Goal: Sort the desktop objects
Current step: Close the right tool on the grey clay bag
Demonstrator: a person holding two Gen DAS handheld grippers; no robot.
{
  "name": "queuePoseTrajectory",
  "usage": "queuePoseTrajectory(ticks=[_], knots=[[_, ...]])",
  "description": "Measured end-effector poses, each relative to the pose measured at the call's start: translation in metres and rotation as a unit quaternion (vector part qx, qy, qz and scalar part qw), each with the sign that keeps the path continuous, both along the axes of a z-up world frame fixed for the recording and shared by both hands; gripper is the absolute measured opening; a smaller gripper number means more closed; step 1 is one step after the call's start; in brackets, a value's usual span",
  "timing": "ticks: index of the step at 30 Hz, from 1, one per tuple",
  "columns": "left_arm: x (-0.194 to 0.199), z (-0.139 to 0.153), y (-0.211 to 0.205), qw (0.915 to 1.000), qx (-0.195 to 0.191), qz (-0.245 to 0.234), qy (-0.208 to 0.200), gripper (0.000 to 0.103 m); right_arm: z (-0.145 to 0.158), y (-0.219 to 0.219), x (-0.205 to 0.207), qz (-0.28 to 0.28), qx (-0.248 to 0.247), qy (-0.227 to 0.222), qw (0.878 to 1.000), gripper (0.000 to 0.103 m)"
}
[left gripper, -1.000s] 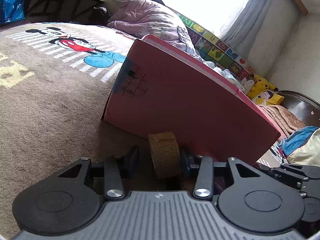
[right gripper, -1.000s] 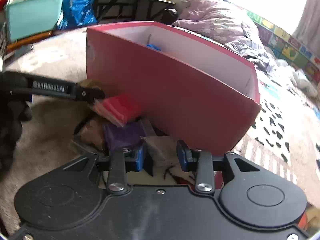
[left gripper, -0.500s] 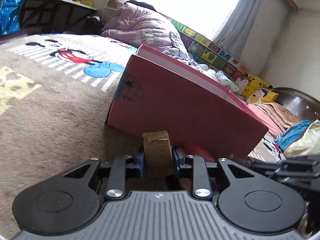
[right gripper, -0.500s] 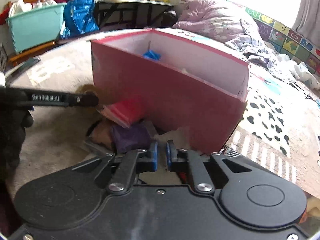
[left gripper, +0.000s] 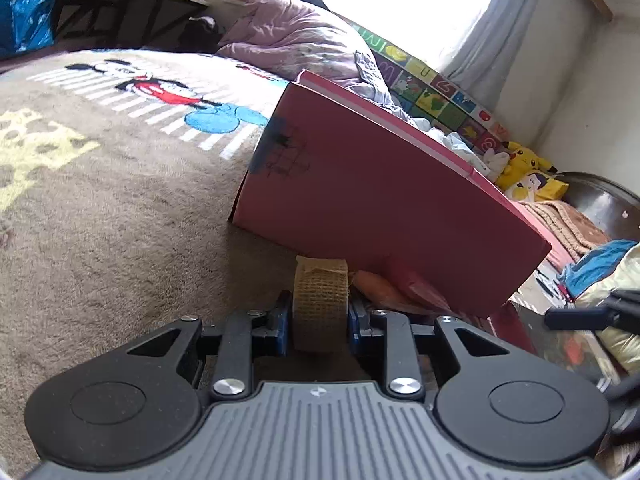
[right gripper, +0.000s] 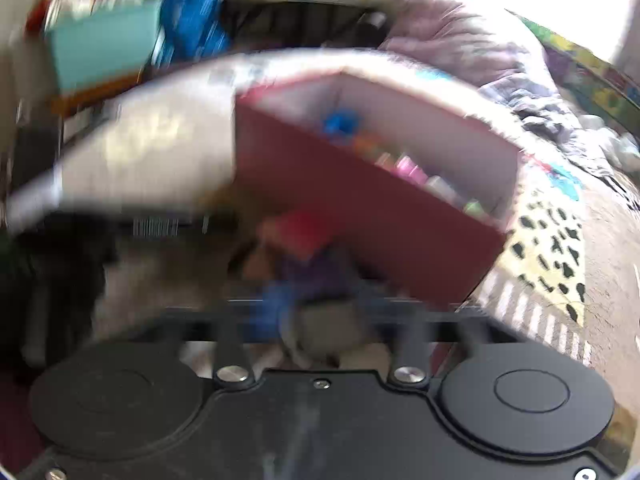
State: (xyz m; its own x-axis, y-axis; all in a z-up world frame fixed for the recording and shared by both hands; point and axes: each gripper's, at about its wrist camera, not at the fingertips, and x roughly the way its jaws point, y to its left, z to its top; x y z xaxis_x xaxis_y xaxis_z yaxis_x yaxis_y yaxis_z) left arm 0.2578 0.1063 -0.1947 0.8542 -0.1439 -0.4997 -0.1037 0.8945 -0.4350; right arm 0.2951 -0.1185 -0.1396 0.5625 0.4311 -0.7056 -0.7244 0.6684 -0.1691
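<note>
**Tape gripped, right jaws reopening**

We see the left gripper (left gripper: 320, 316) now clamped on the tape roll (left gripper: 320, 304); a second ago its pads stood apart from the roll, so the pick is made. The roll sits upright between the pads, just in front of the pink box (left gripper: 384, 208). Next, we judge, it gets lifted into the box.

The right gripper (right gripper: 320, 312) is blurred. Its jaws shut half a second ago and are opening again now. We cannot tell whether anything sits between them, so we read that grab as missed or let go. A red packet (right gripper: 298, 232) and a purple thing (right gripper: 316, 272) lie just ahead of it, against the box wall. Small items are already in the box.

The surface is a tan carpet (left gripper: 112, 216) with a cartoon mouse print. Around it we see rumpled bedding (left gripper: 292, 36), plush toys (left gripper: 524, 168) and a bright window.
</note>
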Motion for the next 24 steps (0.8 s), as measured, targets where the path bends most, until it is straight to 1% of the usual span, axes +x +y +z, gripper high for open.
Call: queuePoseTrajectory(ticks=[2,3,4,7,9,10,12,13,14,15,16,17,21,24], knots=[[0.000,0.000,0.000,1.0000,0.000,-0.001,0.000,0.026,-0.014,0.010,0.002,0.009,-0.036,-0.006,0.999,0.072],[0.001,0.000,0.000,1.0000,-0.001,-0.002,0.000,0.026,-0.019,0.011,0.007,0.001,-0.039,0.000,0.999,0.072],[0.001,-0.001,0.000,1.0000,-0.001,-0.003,0.001,0.026,-0.024,0.012,0.012,-0.011,-0.038,0.007,0.999,0.072],[0.002,-0.001,0.001,1.0000,-0.003,-0.005,0.003,0.026,-0.030,0.004,0.033,-0.030,0.009,0.052,0.998,0.072],[0.003,-0.002,0.001,1.0000,-0.004,-0.006,0.004,0.026,-0.035,0.003,0.044,-0.026,0.002,0.071,0.997,0.072],[0.003,-0.002,0.001,1.0000,-0.005,-0.006,0.004,0.026,-0.039,0.003,0.049,-0.023,-0.010,0.071,0.997,0.072],[0.004,-0.003,0.002,0.9999,-0.007,-0.006,0.005,0.026,-0.044,-0.001,0.058,-0.014,-0.006,0.093,0.996,0.072],[0.005,-0.003,0.002,0.9999,-0.007,-0.006,0.005,0.026,-0.047,-0.003,0.062,-0.009,-0.002,0.105,0.994,0.069],[0.005,-0.003,0.002,0.9999,-0.008,-0.006,0.005,0.026,-0.049,-0.007,0.065,-0.010,0.009,0.118,0.993,0.062],[0.005,-0.003,0.002,0.9999,-0.008,-0.006,0.006,0.026,-0.051,-0.011,0.068,-0.012,0.023,0.131,0.991,0.058],[0.006,-0.004,0.001,0.9999,-0.008,-0.006,0.006,0.026,-0.052,-0.012,0.067,-0.010,0.028,0.135,0.990,0.053],[0.006,-0.004,0.001,0.9999,-0.007,-0.006,0.006,0.026,-0.053,-0.013,0.065,-0.007,0.031,0.137,0.990,0.052],[0.006,-0.004,0.001,0.9999,-0.006,-0.006,0.007,0.026,-0.054,-0.012,0.050,0.000,0.023,0.118,0.993,0.051],[0.006,-0.004,0.001,0.9999,-0.006,-0.005,0.007,0.026,-0.046,-0.014,0.040,0.004,0.030,0.113,0.993,0.050]])
